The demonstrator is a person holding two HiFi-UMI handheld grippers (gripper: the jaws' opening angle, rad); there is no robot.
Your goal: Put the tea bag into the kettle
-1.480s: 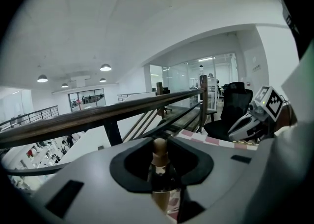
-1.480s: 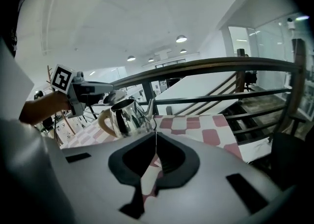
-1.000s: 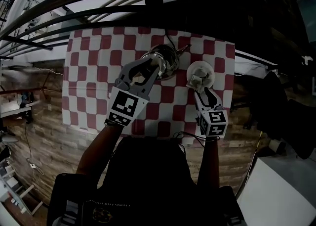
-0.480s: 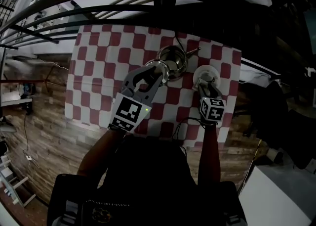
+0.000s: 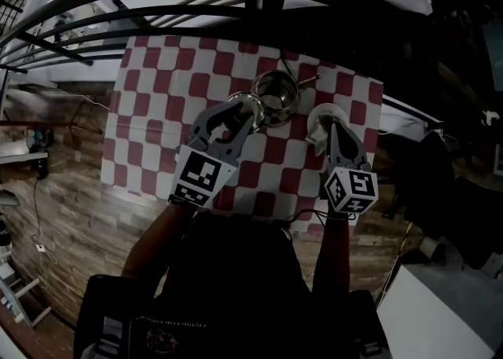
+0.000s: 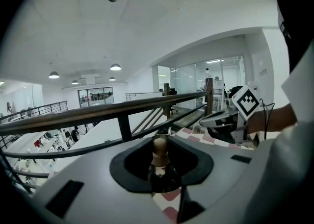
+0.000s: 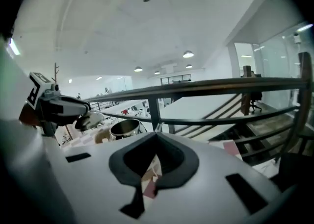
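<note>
The open steel kettle (image 5: 277, 94) stands on the checked tablecloth (image 5: 165, 122). Just left of the kettle, my left gripper (image 5: 247, 106) is shut on the knob (image 6: 159, 145) of the kettle lid (image 5: 242, 104) and holds the lid off the kettle. To the right, my right gripper (image 5: 324, 126) hangs over the white saucer (image 5: 324, 112). Its jaws have just been closing and are now shut on the pale tea bag (image 7: 151, 168). From the right gripper view the kettle (image 7: 125, 128) lies ahead to the left, with the left gripper (image 7: 91, 118) and lid beside it.
A dark metal railing (image 5: 251, 12) runs along the table's far side, with an open hall below it. The wooden floor (image 5: 71, 192) surrounds the table. The right gripper's marker cube (image 6: 245, 100) shows at the right of the left gripper view.
The right gripper dipped to the saucer, shut on the tea bag, and has risen above the saucer. The left gripper has stayed beside the kettle with the lid.
</note>
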